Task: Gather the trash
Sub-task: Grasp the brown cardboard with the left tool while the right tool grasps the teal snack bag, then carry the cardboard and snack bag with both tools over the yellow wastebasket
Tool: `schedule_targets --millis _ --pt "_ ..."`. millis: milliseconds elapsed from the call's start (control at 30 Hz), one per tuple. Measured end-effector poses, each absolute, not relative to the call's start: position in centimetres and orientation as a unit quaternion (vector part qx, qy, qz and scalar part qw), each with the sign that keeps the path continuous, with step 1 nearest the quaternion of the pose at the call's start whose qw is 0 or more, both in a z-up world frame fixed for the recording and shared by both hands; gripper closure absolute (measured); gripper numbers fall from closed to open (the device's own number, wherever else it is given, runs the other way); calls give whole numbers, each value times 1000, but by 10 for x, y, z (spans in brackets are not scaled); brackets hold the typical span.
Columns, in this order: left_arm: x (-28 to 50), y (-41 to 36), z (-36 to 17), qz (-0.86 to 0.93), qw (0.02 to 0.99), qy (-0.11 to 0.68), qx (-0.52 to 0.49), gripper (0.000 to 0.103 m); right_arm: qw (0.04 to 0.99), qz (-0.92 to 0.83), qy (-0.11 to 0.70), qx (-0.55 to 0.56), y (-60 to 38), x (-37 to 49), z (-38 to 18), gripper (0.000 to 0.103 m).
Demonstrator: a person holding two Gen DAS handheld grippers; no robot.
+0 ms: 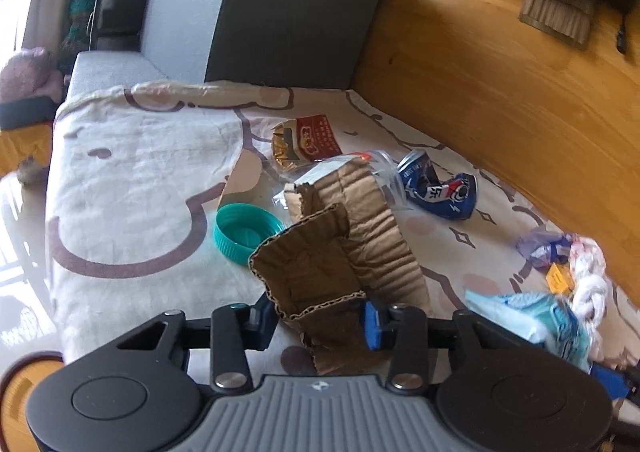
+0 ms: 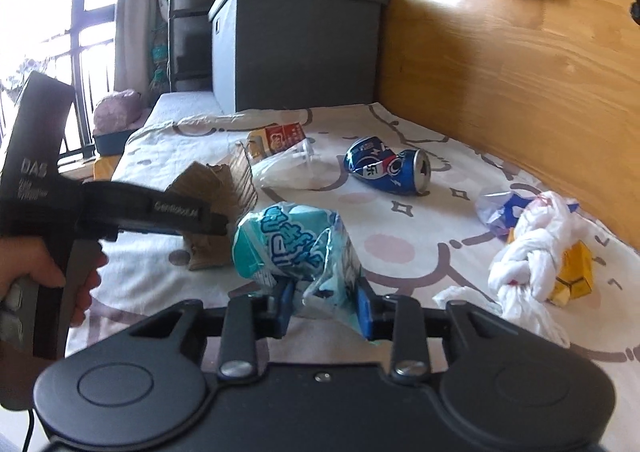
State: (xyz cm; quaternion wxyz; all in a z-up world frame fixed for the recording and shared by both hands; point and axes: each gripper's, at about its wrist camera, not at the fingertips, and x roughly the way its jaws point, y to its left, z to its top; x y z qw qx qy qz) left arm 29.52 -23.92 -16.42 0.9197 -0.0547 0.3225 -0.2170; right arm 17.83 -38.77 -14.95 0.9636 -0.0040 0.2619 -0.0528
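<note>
Teal cap (image 1: 244,226) in left view only — left hand-held gripper (image 1: 320,318) clamps cardboard (image 1: 320,272), right hand-held gripper (image 2: 326,306) clamps wrapper (image 2: 292,248)

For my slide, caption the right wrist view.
Right gripper clamps a teal wrapper; crushed blue can awaits.

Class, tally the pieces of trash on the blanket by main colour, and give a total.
Brown: 1, cardboard piece
Teal: 2, bottle cap, wrapper
Blue: 1, crushed can
Red: 1, snack packet
White: 1, knotted bag
Yellow: 1, small box
Total: 7
</note>
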Motion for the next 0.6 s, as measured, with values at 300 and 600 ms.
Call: schedule_targets --millis 300,600 --pt "266 -215 -151 -214 922 321 -38 65 964 -52 261 11 -379 162 -139 71" --pt "225 -188 -136 -209 927 311 -18 66 959 -69 271 42 -373 138 -128 72"
